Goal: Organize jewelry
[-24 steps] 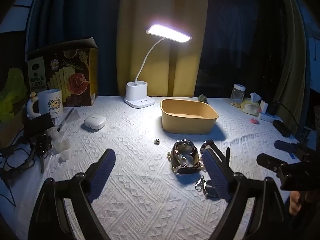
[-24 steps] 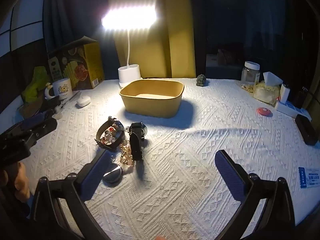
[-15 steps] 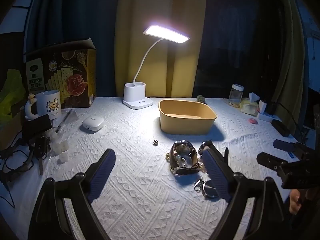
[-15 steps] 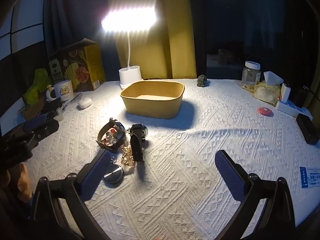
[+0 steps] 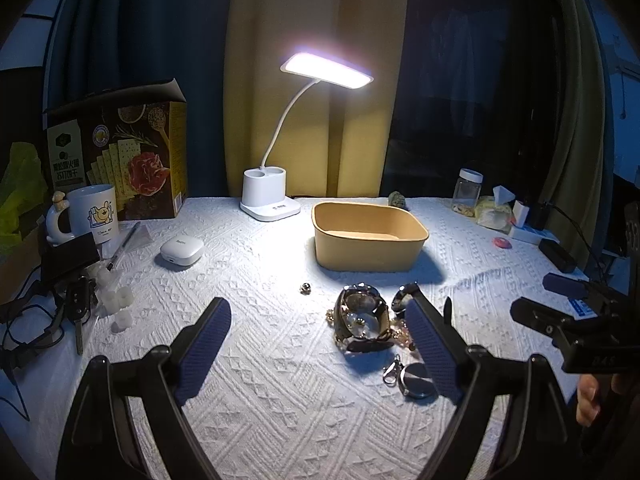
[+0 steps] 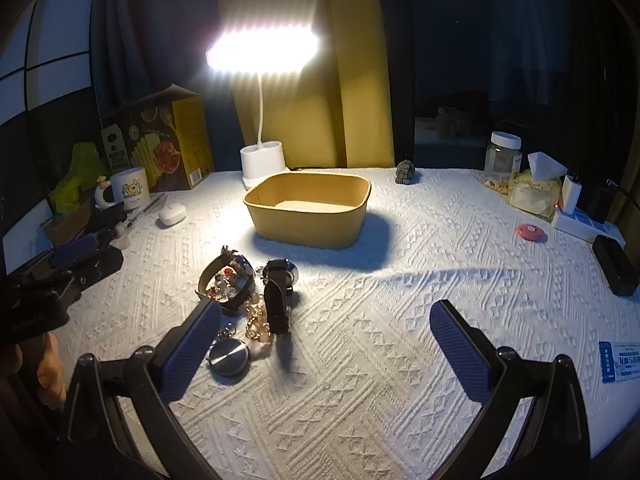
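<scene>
A heap of jewelry lies on the white textured cloth in front of an empty yellow box (image 5: pixel 368 236) (image 6: pixel 308 208). The heap holds a metal wristwatch (image 5: pixel 362 316) (image 6: pixel 228 280), a black-strap watch (image 5: pixel 404 300) (image 6: pixel 278 292), a gold chain (image 6: pixel 256 320) and a round silver case (image 5: pixel 416 384) (image 6: pixel 229 357). A small metal bead (image 5: pixel 306 288) lies apart to the left. My left gripper (image 5: pixel 318 340) is open, its right finger beside the heap. My right gripper (image 6: pixel 326 344) is open, its left finger beside the heap. Nothing is held.
A lit desk lamp (image 5: pixel 272 200) stands behind the box. At the left are a cracker carton (image 5: pixel 120 160), a mug (image 5: pixel 92 212), a white earbud case (image 5: pixel 182 250) and keys with cables (image 5: pixel 76 304). A jar (image 6: pixel 502 156), tissues (image 6: pixel 536 188) and a black block (image 6: pixel 614 266) line the right.
Both views have drifted only slightly. The jewelry and the box lie where they were, and both grippers stay open.
</scene>
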Available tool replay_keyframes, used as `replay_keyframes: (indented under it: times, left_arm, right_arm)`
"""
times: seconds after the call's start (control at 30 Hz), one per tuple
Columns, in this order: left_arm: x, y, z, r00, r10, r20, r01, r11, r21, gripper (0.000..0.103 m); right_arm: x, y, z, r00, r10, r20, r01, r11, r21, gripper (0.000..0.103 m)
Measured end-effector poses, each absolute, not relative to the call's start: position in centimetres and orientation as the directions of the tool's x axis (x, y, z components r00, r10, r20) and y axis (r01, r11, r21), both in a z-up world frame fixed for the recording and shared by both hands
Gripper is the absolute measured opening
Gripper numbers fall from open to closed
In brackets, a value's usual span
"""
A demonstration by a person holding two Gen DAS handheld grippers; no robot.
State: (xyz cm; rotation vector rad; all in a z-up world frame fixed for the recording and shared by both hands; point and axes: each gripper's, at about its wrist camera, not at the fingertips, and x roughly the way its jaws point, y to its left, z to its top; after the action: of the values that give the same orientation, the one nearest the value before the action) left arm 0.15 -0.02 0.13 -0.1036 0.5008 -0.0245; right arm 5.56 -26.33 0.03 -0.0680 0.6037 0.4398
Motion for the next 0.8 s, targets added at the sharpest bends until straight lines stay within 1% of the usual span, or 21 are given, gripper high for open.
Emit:
replay_keyframes:
  times: [0.43,0.8]
  left_arm:
    - [0.0,0.5,-0.1,0.876,-0.06,-0.478,0.003,0.993,-0.12,0.089]
    - [0.0,1.1,-0.1,0.874,-0.06,-0.482,-0.004,0.991,-0.132,0.089]
  right_arm:
    - [5.6,-26.2,0.2,0.744,0.388,-0.544,-0.426,0.903,0.061,0.103]
    - [5.7,-26.0,0.0,0.74,0.385,-0.551,-0.424,0.903,0.062,0.103]
